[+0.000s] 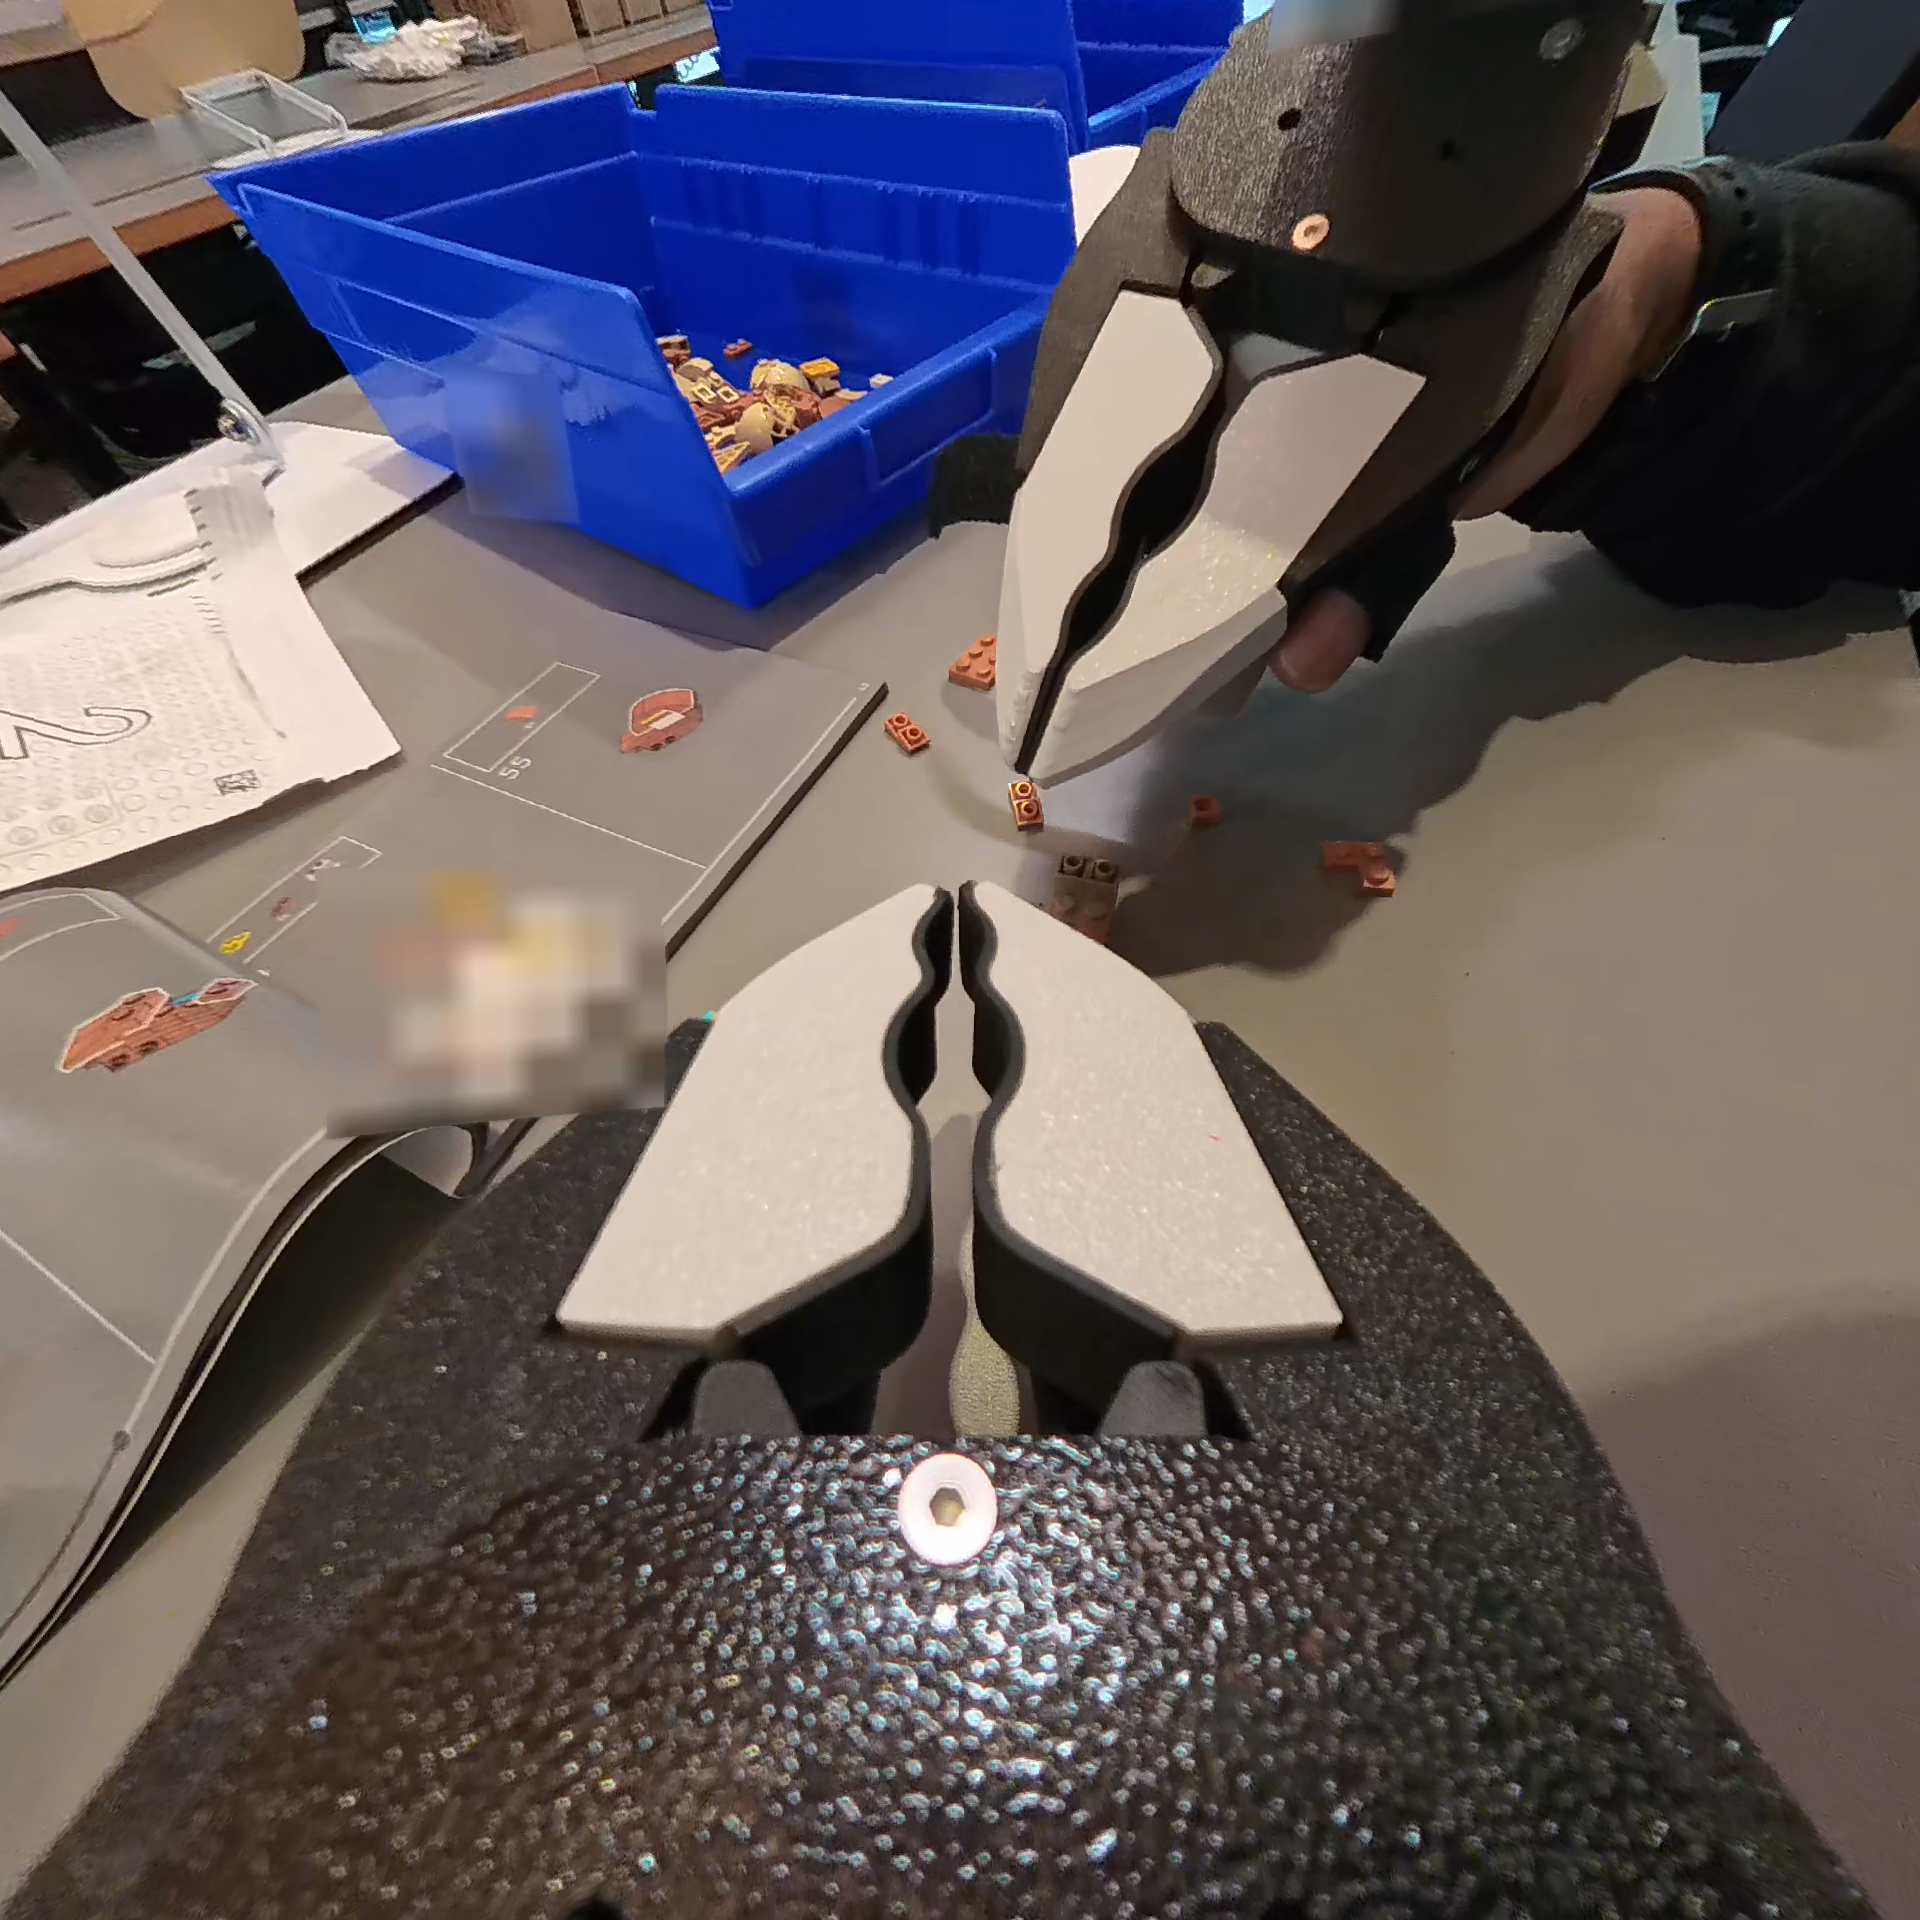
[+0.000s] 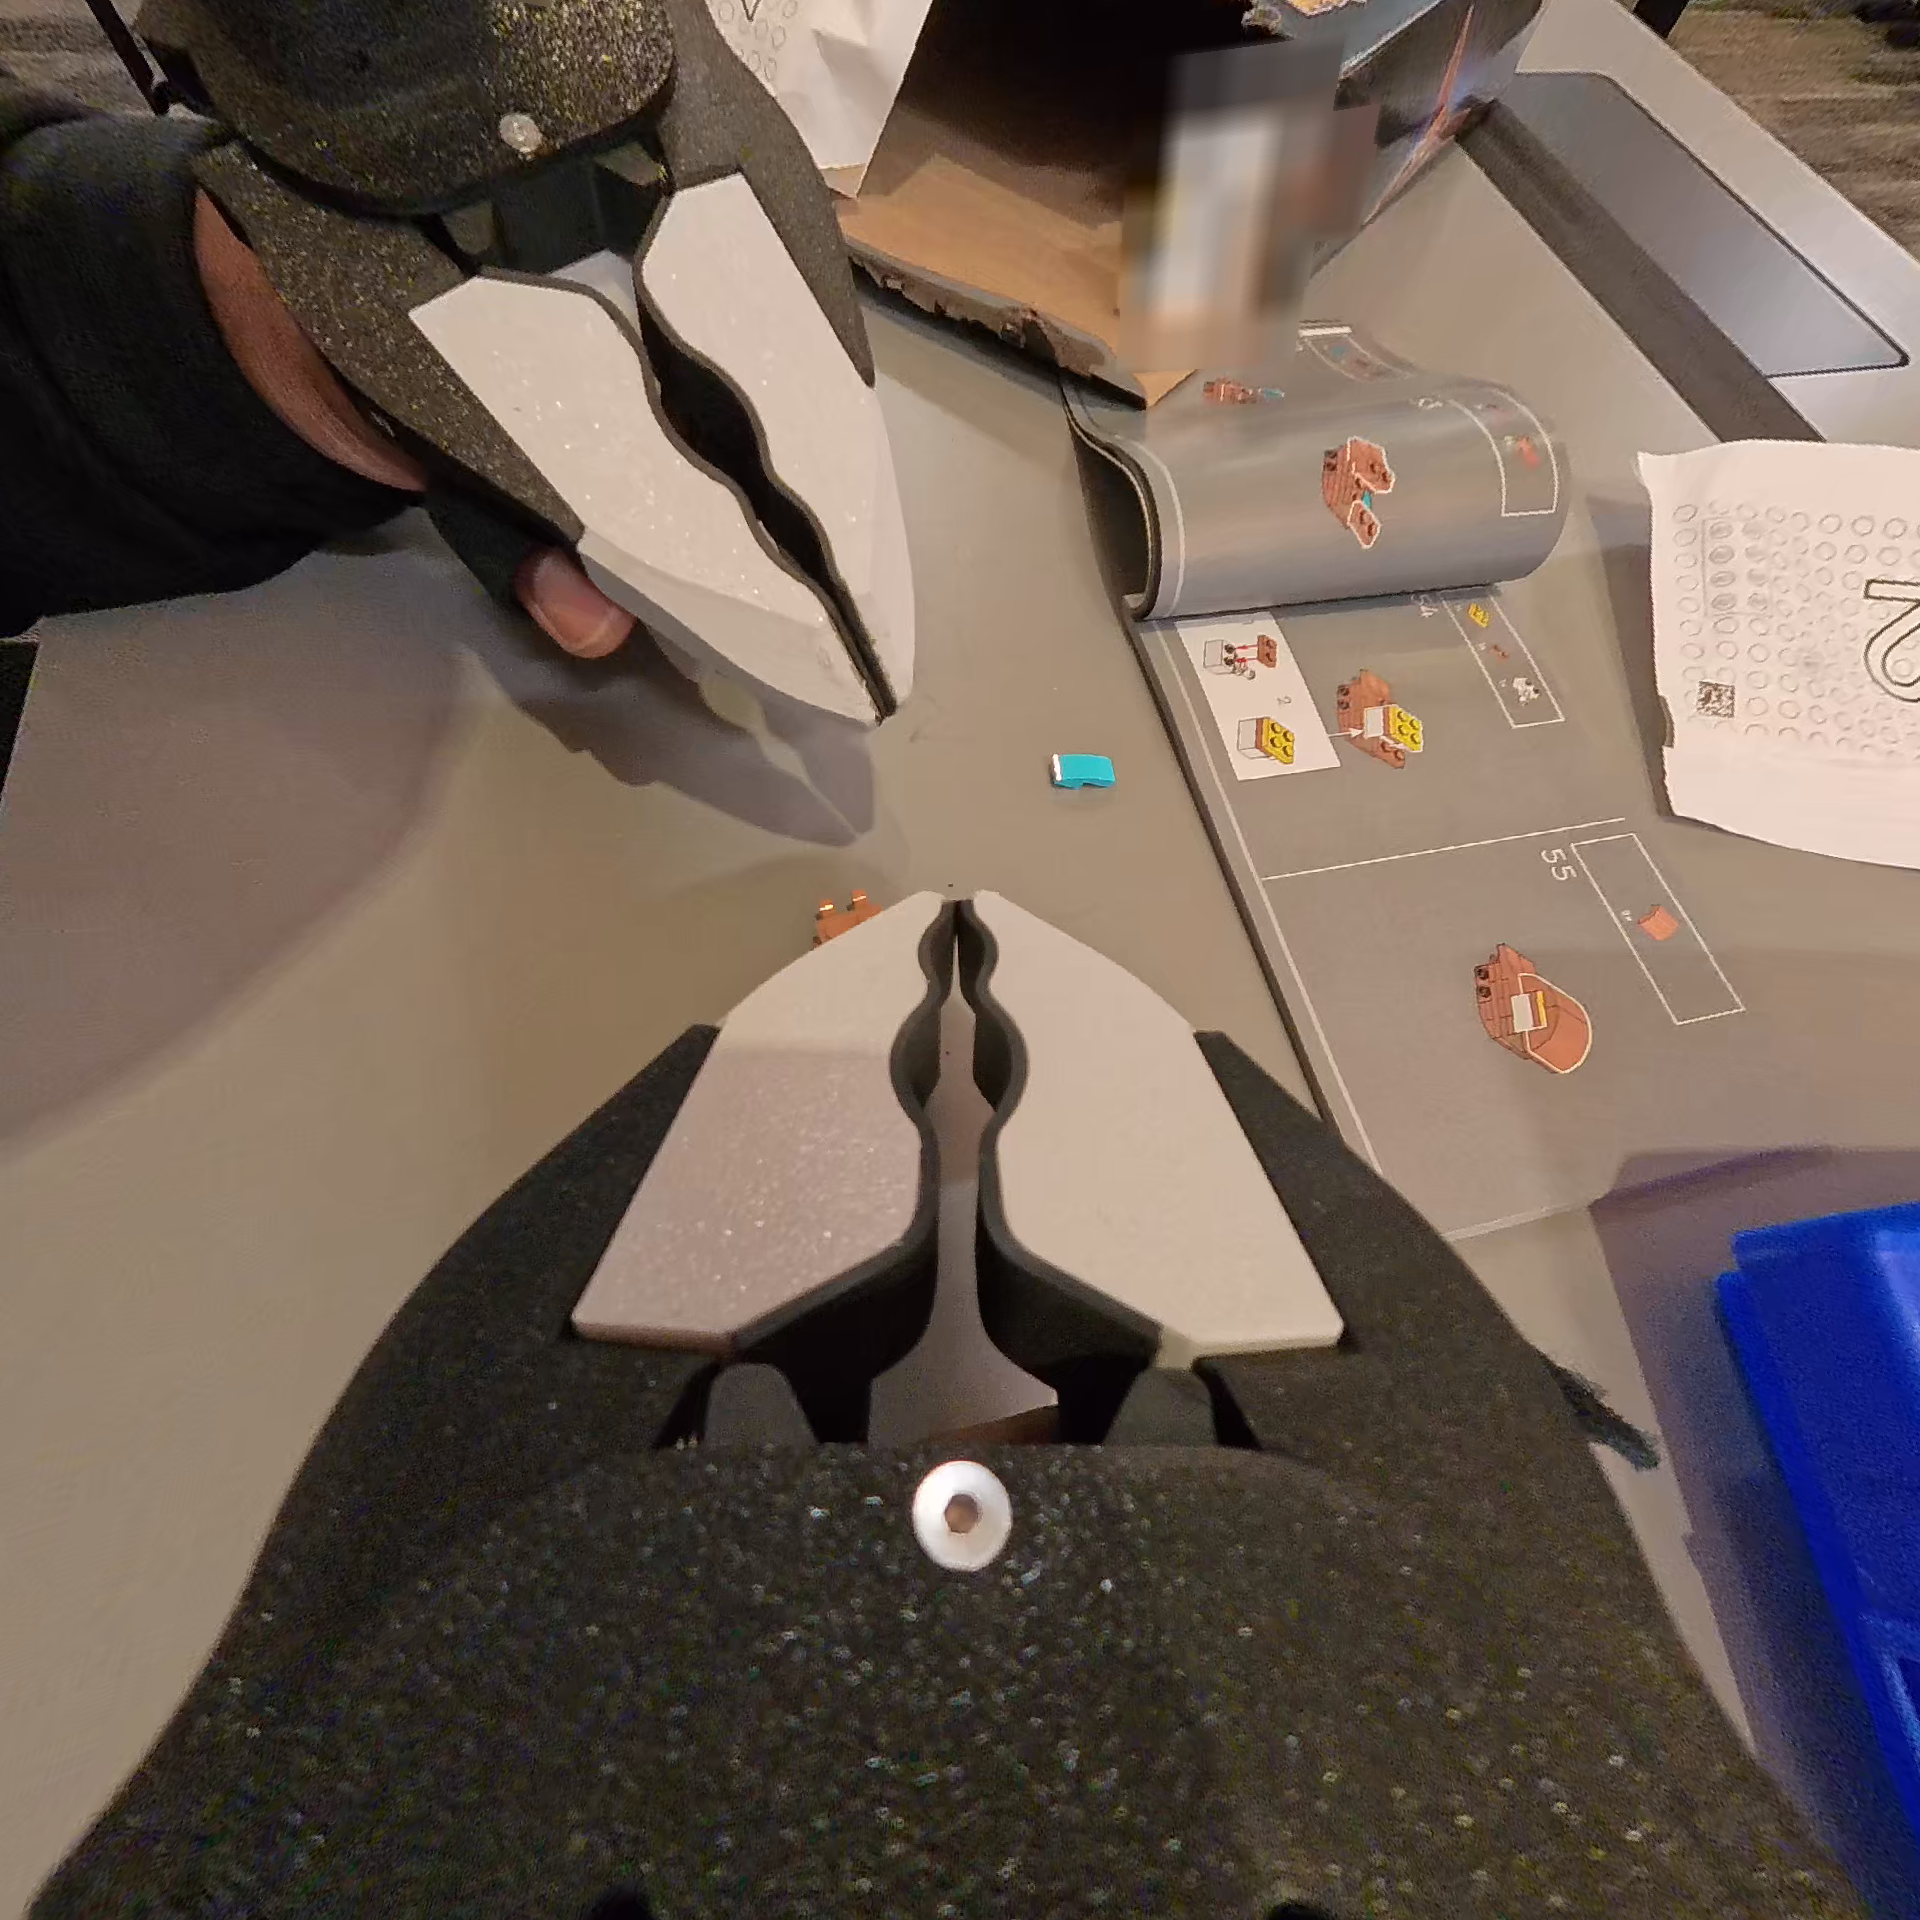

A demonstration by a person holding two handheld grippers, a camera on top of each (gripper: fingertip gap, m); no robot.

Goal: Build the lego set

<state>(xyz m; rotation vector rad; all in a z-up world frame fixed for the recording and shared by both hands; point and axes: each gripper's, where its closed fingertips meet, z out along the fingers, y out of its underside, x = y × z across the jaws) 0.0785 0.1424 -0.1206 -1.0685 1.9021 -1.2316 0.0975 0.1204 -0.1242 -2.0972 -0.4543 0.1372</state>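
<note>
The left tool (image 1: 956,896) is closed, its grey fingertips meeting on nothing above the grey tabletop (image 1: 1558,1039). Just past its tip at 1 o'clock stands a small stack of dark brown and reddish studded bricks (image 1: 1086,883), partly hidden by the right finger. The right tool (image 1: 1023,767), held by a hand in a black fingerless glove (image 1: 1621,416), comes down from 1 o'clock with its tips together and bare; directly under its point lies a small orange-brown two-stud plate (image 1: 1025,805), close to the tip, though contact cannot be judged. More orange-brown pieces lie scattered around: a two-stud plate (image 1: 907,731) at 11 o'clock, a wider flat plate (image 1: 975,661) beyond it, a single-stud piece (image 1: 1204,810) and a small angled cluster (image 1: 1361,865) at 2 o'clock. A blue plastic bin (image 1: 644,343) with a heap of tan and brown pieces (image 1: 758,400) sits at 11 o'clock. An open grey instruction booklet (image 1: 582,790) lies at 9 o'clock, a white printed sheet (image 1: 156,686) beyond it.

In the right wrist view, a small teal curved tile (image 2: 1083,771) lies on the tabletop at 1 o'clock of the right tool's tip.
</note>
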